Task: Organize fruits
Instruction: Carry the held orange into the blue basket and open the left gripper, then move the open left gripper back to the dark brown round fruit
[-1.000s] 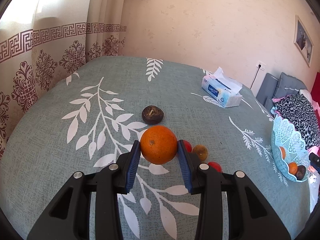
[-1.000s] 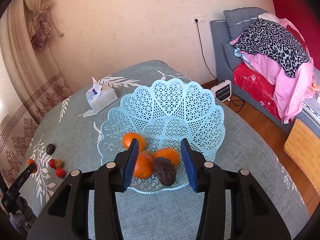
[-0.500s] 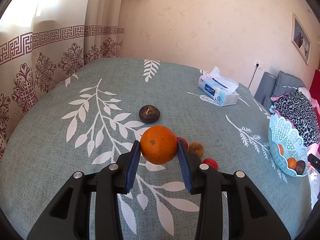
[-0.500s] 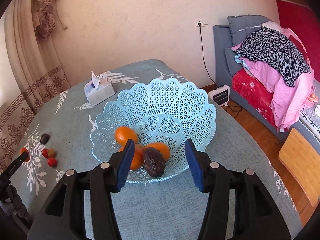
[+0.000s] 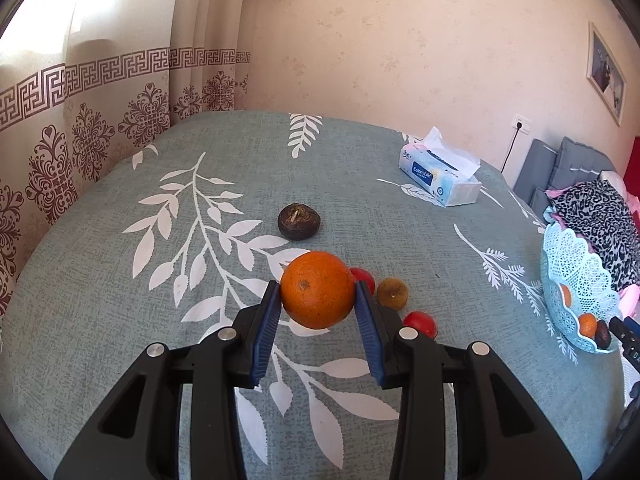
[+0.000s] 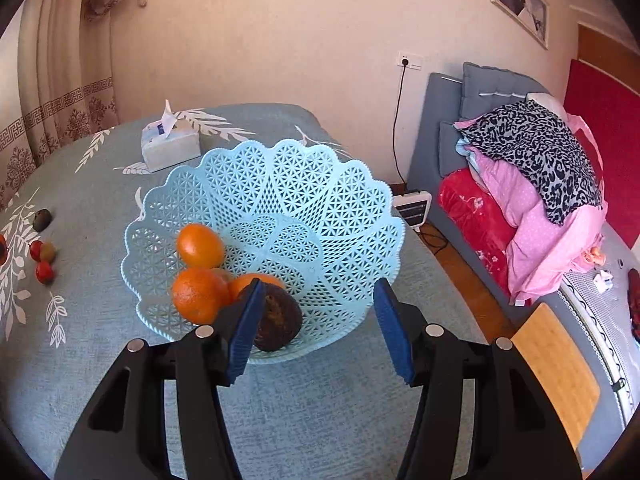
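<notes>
Far left of the left wrist view: patterned curtain (image 5: 80, 128), then the leaf-print tablecloth (image 5: 120, 320). A dark round fruit (image 5: 299, 222) sat alone on the cloth, stem up, well apart from the rest.

Centre: left gripper (image 5: 318, 304) was clamped on the orange (image 5: 317, 289), blue pads pressing its two sides at abt the widest part, fruit held clear of the cloth. Judgement: orange is firm, fairly heavy for its size, peel dimpled so not v. slippery; a round body can roll out if gripped off-centre, so the widest-part hold looked right. Moderate squeeze only, since too hard would bruise it.

Just right of that gripper: a red fruit (image 5: 364, 278) partly hidden behind the right jaw, a small brownish fruit (image 5: 394, 292) beside it, and another red fruit (image 5: 420, 322) nearer the camera. All small, prob. light and softer; take across the middle, gently. Tissue box (image 5: 440, 180) lay further back.

Far right: the blue lattice basket (image 5: 576, 264) near the table edge, already w/ fruit inside.

Right wrist view: right gripper (image 6: 318, 316) hung over the basket's near rim, jaws wide apart, holding nothing. Inside: three oranges (image 6: 200, 245) on the left side and a dark fruit (image 6: 280, 318) at the front, touching an orange. Basket plastic is thin and light, so it may slide if bumped.
</notes>
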{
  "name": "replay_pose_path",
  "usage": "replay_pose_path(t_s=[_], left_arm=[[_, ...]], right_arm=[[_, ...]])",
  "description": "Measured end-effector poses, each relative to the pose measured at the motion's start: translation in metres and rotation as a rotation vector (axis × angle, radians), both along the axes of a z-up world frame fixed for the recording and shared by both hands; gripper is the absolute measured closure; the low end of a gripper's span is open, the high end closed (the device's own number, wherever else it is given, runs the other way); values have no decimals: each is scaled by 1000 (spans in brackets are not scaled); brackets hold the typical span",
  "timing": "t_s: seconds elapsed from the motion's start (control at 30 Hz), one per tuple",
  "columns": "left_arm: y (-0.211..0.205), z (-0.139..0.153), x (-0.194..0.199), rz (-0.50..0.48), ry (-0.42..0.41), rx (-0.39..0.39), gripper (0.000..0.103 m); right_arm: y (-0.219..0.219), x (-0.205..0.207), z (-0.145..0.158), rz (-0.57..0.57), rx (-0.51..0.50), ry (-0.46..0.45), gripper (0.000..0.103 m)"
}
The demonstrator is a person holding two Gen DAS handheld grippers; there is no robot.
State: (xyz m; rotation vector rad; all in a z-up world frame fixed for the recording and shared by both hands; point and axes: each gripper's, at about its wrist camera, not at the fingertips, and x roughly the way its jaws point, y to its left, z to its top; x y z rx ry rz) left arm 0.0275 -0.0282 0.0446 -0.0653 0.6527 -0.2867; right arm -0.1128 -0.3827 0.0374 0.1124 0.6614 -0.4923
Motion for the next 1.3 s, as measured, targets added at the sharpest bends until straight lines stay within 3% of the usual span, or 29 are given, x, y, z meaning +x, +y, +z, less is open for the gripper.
replay_pose_path(t_s=[0.17, 0.3, 0.5, 0.77, 1.03, 1.1, 1.17, 1.3], left_arm=[[-22, 9, -12, -71, 1, -13, 65], [-49, 17, -23, -144, -6, -20, 65], [-99, 28, -40, -277, -23, -14, 65], [-174, 24, -54, -435, -9, 7, 65], [-227, 17, -54, -519, 4, 22, 64], [-234, 15, -52, -533, 18, 16, 61], [-236, 16, -51, -530, 5, 8, 39], [-233, 17, -50, -516, -10, -2, 38]], right_arm=[[-17, -14, 7, -44, 38, -87, 45], [-17, -21, 2, -64, 57, -146, 32], [-6, -28, 0, -37, 13, -202, 32], [-22, -34, -2, -62, 106, -239, 32], [-28, -35, -4, -54, 156, -250, 31], [-30, -36, -4, -52, 167, -254, 29], [-32, -37, -4, -50, 179, -260, 29], [-34, -38, -4, -44, 197, -267, 29]])
